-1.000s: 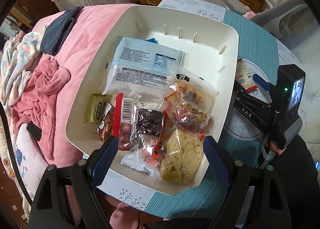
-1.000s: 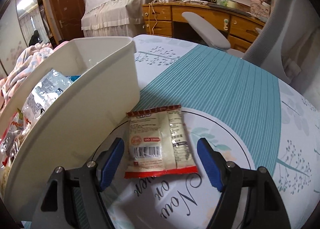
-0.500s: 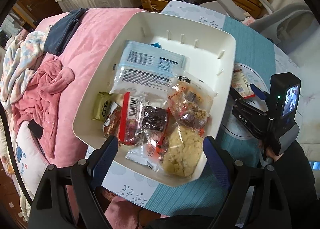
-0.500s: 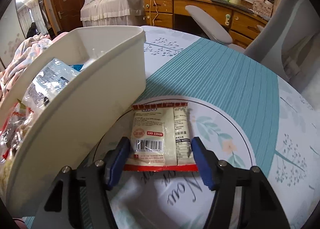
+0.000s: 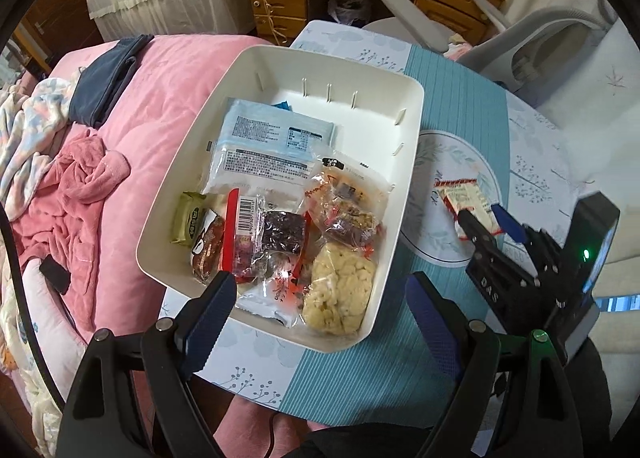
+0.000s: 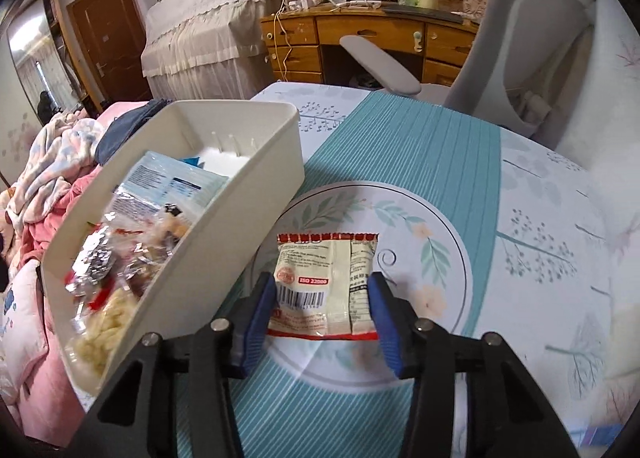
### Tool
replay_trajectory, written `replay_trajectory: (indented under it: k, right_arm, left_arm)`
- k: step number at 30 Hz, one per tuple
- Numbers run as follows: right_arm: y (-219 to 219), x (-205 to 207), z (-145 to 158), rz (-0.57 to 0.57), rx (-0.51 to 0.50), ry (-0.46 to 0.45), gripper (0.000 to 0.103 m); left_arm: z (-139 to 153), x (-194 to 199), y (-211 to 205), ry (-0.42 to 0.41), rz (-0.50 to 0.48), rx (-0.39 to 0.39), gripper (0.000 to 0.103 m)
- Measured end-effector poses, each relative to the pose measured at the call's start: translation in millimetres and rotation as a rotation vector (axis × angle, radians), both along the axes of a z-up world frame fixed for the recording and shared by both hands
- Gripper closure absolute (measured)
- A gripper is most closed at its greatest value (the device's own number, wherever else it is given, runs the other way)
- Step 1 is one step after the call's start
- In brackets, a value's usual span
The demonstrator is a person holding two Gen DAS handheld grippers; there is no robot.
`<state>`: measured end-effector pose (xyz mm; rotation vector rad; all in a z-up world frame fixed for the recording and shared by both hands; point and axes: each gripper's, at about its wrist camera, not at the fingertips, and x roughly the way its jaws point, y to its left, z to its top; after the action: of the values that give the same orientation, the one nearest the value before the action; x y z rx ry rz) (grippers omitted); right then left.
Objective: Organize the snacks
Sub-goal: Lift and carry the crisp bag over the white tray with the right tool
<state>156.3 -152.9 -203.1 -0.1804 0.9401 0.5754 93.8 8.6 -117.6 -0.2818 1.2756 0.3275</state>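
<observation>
A white snack bin point(image 5: 414, 146) on the table holds several wrapped snacks: a pale blue packet point(image 5: 276, 134), a dark one point(image 5: 282, 232) and a yellow puffed one point(image 5: 340, 290). My left gripper point(image 5: 320, 286) hangs open above the bin's near end, holding nothing. Right of the bin point(image 6: 224, 242), a white snack packet with red edges point(image 6: 320, 270) sits between the blue pads of my right gripper point(image 6: 322, 286). Its jaws are closing, and both pads touch the packet's sides. In the left wrist view the packet point(image 5: 460, 194) sticks out beyond the right gripper point(image 5: 482, 214).
The table wears a teal and white cloth point(image 6: 420, 146) with a round printed ring point(image 6: 460, 250). A pink-covered bed point(image 5: 160, 70) with crumpled clothes lies left of the bin. A grey office chair point(image 6: 532, 38) and a wooden desk point(image 6: 360, 34) stand beyond the table.
My right gripper's jaws narrowed from wide of the packet to touching its sides, and the view rose and moved forward. The left gripper rose, so the bin looks smaller.
</observation>
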Motion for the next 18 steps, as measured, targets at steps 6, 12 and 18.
replay_trajectory:
  k: [6,12,18]
  right_arm:
    - [-1.2,-26.9,22.5,-0.011,0.031,-0.017,0.058]
    - [12.6,-46.3,40.0,-0.002,0.054,-0.038,0.058]
    - [33.2,-61.0,56.9,0.004,0.082,-0.043,0.058]
  left_arm:
    - [10.8,-13.8,12.2,-0.036,0.017,0.009,0.017]
    - [13.1,-24.0,36.3,-0.034,0.041,0.02,0.017]
    - [24.7,-25.5,63.6,-0.085,0.04,0.015,0.017]
